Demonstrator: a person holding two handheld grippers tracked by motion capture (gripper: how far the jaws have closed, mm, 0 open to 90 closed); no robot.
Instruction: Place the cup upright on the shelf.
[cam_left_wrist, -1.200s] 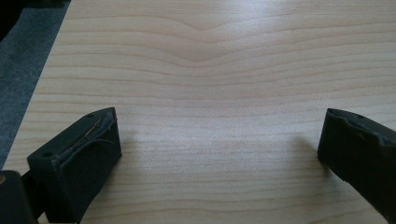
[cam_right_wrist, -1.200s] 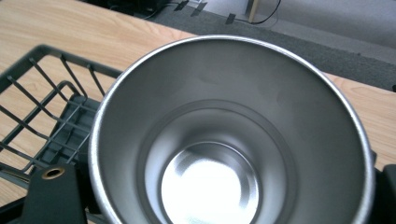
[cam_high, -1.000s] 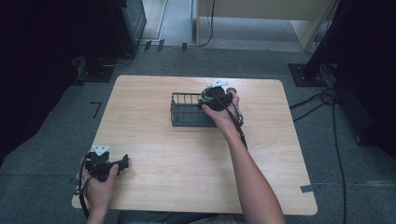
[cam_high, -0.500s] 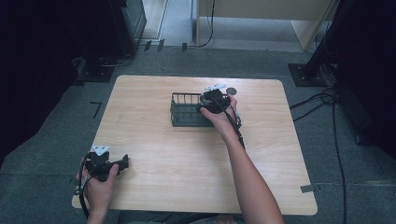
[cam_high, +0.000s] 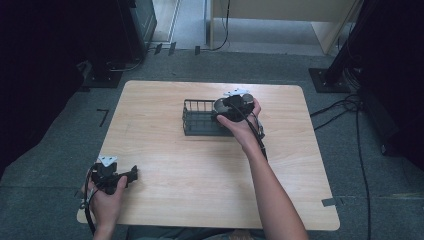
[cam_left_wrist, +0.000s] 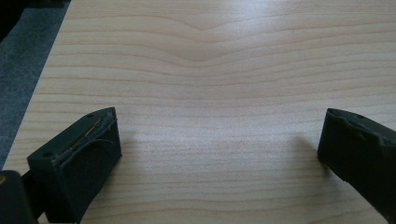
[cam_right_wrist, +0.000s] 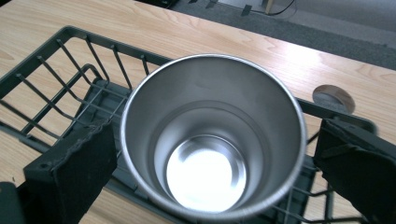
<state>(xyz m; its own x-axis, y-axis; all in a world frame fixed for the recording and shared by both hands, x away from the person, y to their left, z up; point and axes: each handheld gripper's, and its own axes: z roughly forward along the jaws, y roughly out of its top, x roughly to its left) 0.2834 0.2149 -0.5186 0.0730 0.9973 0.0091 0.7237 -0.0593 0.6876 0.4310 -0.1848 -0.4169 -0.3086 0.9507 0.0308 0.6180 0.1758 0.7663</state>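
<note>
**A:** While I hold station, give me the right tongs.

**B:** Right gripper (cam_right_wrist: 210, 158) is over the near-right end of the wire basket (cam_high: 197, 120), pointing down into it. Its jaws have just been opening and now stand wide apart. The steel cup (cam_right_wrist: 212, 135) sits between them, upright, mouth up, and I see straight down to its bottom. Left pad is just beside the cup wall, right pad has a visible gap. I can't tell if the left pad touches; it isn't clamped.

**A:** Cup position?

**B:** Inside the basket, on its floor as far as I can tell, at the end under my right tongs. Basket wires run off to the left of the left jaw. In the high view the cup (cam_high: 220, 106) shows as a grey rim just left of the right gripper (cam_high: 234, 106).

**A:** Anything else close by?

**B:** A small round disc (cam_right_wrist: 333, 98) lies on the table (cam_right_wrist: 196, 32) beyond the right jaw, outside the basket rim. I can't tell what it is.

**A:** Left side?

**B:** Left gripper (cam_left_wrist: 217, 149) is jaws apart, nothing between them but bare wood. In the high view it (cam_high: 117, 175) sits in my left hand (cam_high: 107, 197) at the table's near-left corner, well apart from the basket.
</note>
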